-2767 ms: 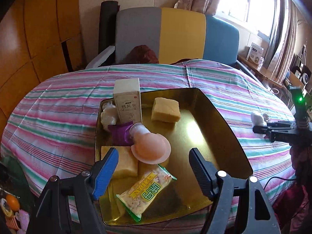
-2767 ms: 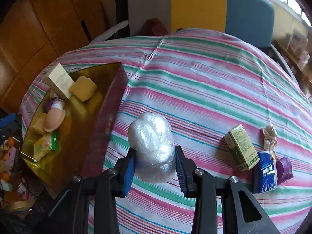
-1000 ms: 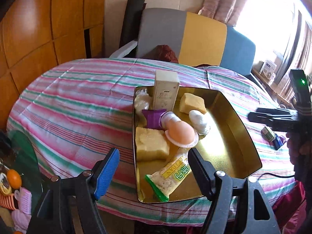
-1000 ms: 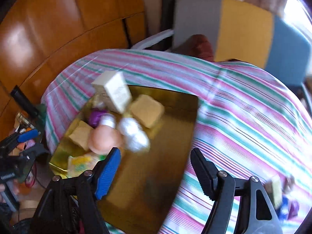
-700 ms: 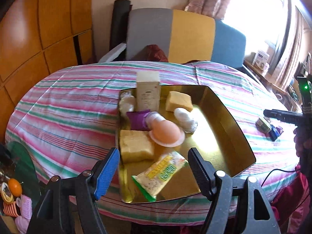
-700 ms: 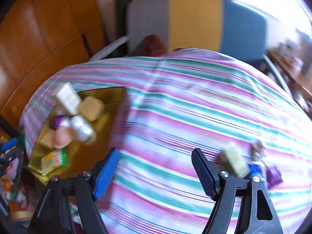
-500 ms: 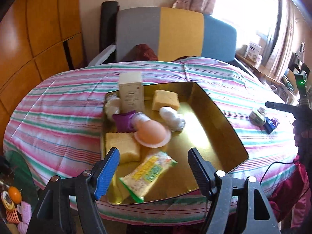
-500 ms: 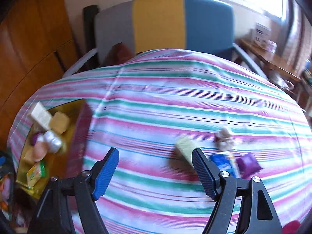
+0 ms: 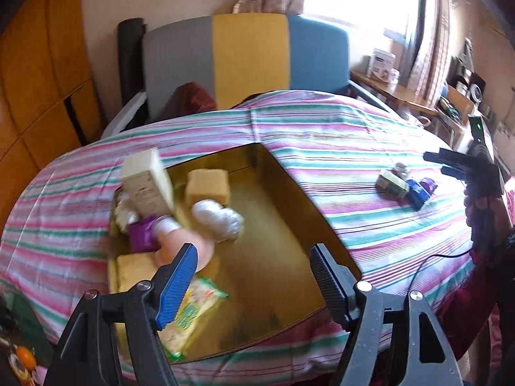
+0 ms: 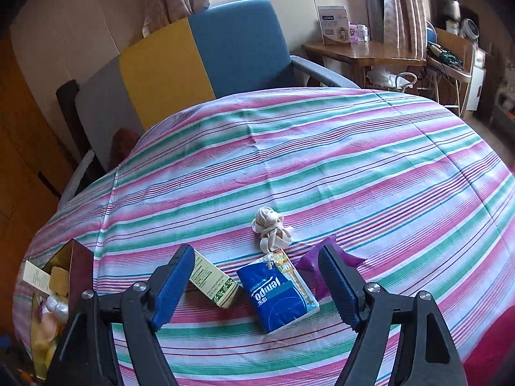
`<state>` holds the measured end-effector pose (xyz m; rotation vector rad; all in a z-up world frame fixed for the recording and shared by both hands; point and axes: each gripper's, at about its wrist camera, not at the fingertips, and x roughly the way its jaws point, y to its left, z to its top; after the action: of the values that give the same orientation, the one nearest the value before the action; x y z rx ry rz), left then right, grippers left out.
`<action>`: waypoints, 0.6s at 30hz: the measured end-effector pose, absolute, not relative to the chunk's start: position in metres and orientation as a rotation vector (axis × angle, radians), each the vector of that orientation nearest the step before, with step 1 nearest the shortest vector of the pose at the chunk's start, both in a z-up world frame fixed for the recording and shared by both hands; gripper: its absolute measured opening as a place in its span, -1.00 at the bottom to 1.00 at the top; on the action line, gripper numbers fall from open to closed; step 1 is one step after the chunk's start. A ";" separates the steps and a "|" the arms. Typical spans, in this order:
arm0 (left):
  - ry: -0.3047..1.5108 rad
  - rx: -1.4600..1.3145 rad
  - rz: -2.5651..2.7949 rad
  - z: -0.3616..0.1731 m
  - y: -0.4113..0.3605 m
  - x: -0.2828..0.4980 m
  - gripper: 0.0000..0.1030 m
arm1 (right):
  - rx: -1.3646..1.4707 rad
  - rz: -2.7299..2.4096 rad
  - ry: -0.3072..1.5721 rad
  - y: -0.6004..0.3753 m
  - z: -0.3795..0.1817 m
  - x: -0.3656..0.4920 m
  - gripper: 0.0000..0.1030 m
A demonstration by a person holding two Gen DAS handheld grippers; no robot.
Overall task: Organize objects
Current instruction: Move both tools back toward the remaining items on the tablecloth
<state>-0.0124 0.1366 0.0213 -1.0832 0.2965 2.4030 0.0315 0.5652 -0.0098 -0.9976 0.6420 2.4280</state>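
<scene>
My left gripper [image 9: 251, 276] hangs open and empty over the near end of the gold tray [image 9: 289, 199]. In the tray lie a white carton [image 9: 146, 186], a yellow sponge [image 9: 207, 185], a white plastic-wrapped ball [image 9: 219, 220], a purple packet [image 9: 141, 236], a pink item [image 9: 183, 247] and a snack bag [image 9: 190, 312]. My right gripper [image 10: 257, 281] hovers over the striped tablecloth [image 10: 322, 160] with its jaws opening and nothing gripped. Below it lie a blue tissue pack [image 10: 280, 296], a green-and-cream box [image 10: 214, 281], a purple packet [image 10: 325, 267] and a knotted white cloth [image 10: 272, 228].
A grey, yellow and blue chair [image 9: 248, 51] stands behind the round table. A wooden side table [image 10: 360, 54] with boxes stands by the window. A black cable [image 9: 444, 257] runs over the table's right edge. The tray [image 10: 80, 263] lies left of the right gripper.
The right gripper let go of the wrapped ball in the tray, then swung right to above the loose items. The left gripper shifted right and rolled, staying open.
</scene>
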 end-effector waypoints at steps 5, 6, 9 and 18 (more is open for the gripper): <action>0.360 -1.058 2.349 0.024 0.172 -0.010 0.43 | -0.942 2.403 0.736 0.574 -0.009 0.041 0.65; 0.375 -1.059 2.337 0.024 0.180 -0.010 0.43 | -0.931 2.395 0.759 0.576 -0.009 0.043 0.66; 0.417 -1.061 2.309 0.022 0.201 -0.011 0.42 | -0.901 2.374 0.819 0.583 -0.009 0.049 0.68; 0.421 -1.108 2.164 0.007 0.258 -0.015 0.36 | -0.885 2.259 0.929 0.603 -0.017 0.061 0.69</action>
<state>-0.0154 0.2577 0.0074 -1.1077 0.4208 2.1636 0.0607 0.6029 -0.0174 -0.8848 0.9290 2.2590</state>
